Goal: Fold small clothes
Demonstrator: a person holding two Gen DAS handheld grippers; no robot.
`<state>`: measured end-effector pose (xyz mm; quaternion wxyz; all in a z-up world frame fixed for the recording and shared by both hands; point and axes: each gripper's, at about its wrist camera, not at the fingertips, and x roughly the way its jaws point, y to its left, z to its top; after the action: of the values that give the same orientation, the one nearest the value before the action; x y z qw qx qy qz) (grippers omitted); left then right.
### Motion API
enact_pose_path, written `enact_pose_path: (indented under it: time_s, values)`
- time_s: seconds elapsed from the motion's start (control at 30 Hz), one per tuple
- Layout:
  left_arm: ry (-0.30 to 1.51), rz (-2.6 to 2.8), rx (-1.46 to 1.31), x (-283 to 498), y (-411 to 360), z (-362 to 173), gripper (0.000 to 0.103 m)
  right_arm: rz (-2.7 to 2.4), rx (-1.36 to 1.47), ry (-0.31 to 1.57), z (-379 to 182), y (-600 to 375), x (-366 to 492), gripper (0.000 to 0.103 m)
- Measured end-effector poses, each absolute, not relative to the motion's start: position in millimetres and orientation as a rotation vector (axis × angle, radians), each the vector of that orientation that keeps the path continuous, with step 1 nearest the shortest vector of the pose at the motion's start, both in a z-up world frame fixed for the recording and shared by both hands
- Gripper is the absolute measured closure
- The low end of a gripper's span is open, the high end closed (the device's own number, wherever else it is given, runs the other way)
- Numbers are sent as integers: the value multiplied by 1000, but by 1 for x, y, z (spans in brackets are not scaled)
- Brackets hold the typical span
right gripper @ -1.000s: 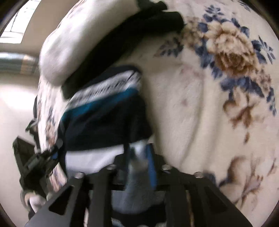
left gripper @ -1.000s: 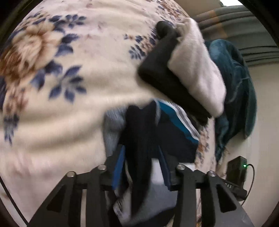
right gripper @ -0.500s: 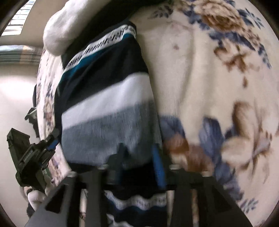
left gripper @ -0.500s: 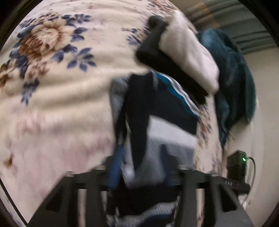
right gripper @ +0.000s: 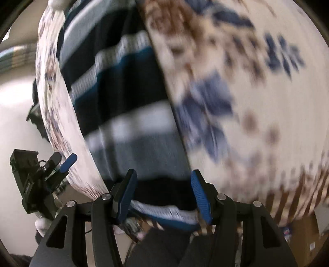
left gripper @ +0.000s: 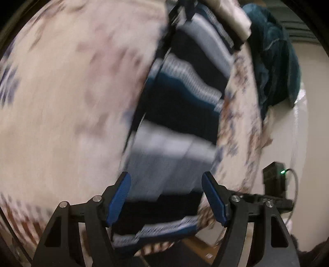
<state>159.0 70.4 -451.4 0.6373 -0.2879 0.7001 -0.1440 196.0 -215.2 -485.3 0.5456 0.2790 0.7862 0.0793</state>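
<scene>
The striped garment (left gripper: 181,115) lies spread out long on the floral blanket (left gripper: 72,92), close to the blanket's edge, its navy, teal, white and grey bands running across it and its near hem hanging just past the end nearest me. My left tongs (left gripper: 165,197) have just been opening and now stand spread, the blue pads clear of the cloth on either side; nothing is pinched between them. My right tongs (right gripper: 162,195) have likewise just been opening and stand apart over the same near hem, with the garment (right gripper: 123,115) below them rather than in them. So I judge the piece laid flat and let go, ready for its first fold. Beyond its far end sits a stack of folded things, white (left gripper: 232,16) on dark, and a teal blanket (left gripper: 273,61) is heaped past the edge. Both views are smeared, so I cannot say how smooth the cloth lies. What worries me is that edge: the garment runs right beside it, and a careless drag or a one-sided pinch could pull it off or skew the stripes. Grabbing blanket pile along with the hem would rumple the surface beneath, and a long fold forward could nudge the stack.
</scene>
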Motion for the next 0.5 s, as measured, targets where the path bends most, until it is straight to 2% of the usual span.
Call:
enact_pose_path:
  time_s: [0.23,0.5]
  values:
    - [1685,-255,-650,91,67,-506,33,154,664,1951,-523,-211,117,46]
    - [1610,-310,-817,60,68,-519,30,192,754,1971,-570,-193,62,46]
